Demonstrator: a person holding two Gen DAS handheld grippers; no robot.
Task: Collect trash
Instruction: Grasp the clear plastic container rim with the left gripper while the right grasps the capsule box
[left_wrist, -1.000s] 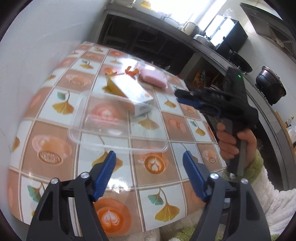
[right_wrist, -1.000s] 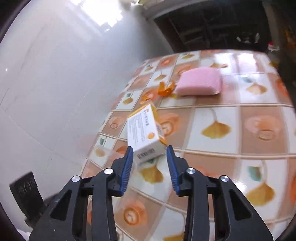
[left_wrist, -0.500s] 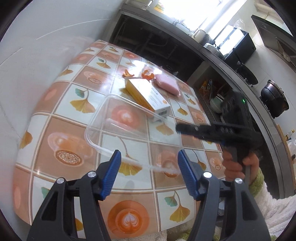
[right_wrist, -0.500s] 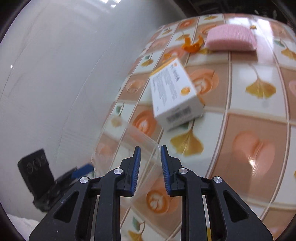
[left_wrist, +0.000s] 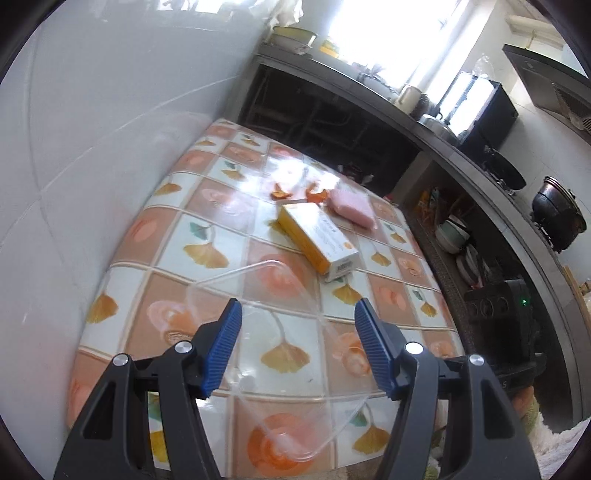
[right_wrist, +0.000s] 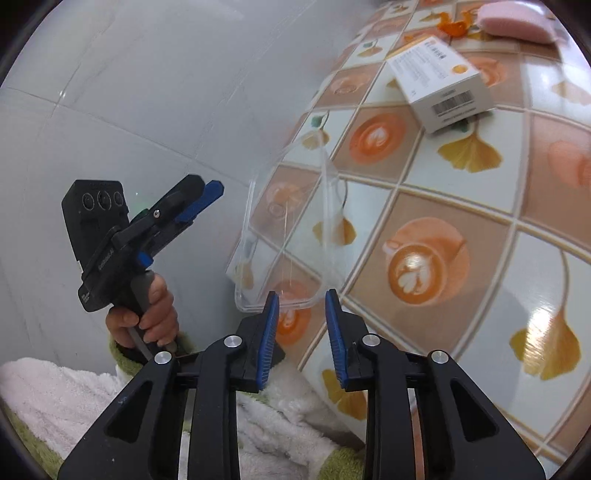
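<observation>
My right claw (right_wrist: 300, 334) is opening, tray (right_wrist: 284, 236) rim just ahead between the jaws, unpinched. Left claw (left_wrist: 297, 345) spread, straddling the tray to steady it. Box (left_wrist: 318, 236) beyond.

Your clear, thin plastic tray (left_wrist: 273, 295) lies at centre frame on the desk's (left_wrist: 173, 236) glossy patterned covering. Upper right, a smooth printed cardboard box (right_wrist: 439, 77) and a matt pink sponge (right_wrist: 517, 16). Lower left, your fluffy towelling sleeve (right_wrist: 55, 384).

Yellow-white box (left_wrist: 318, 236), seemingly pink sponge (left_wrist: 352, 207)
</observation>
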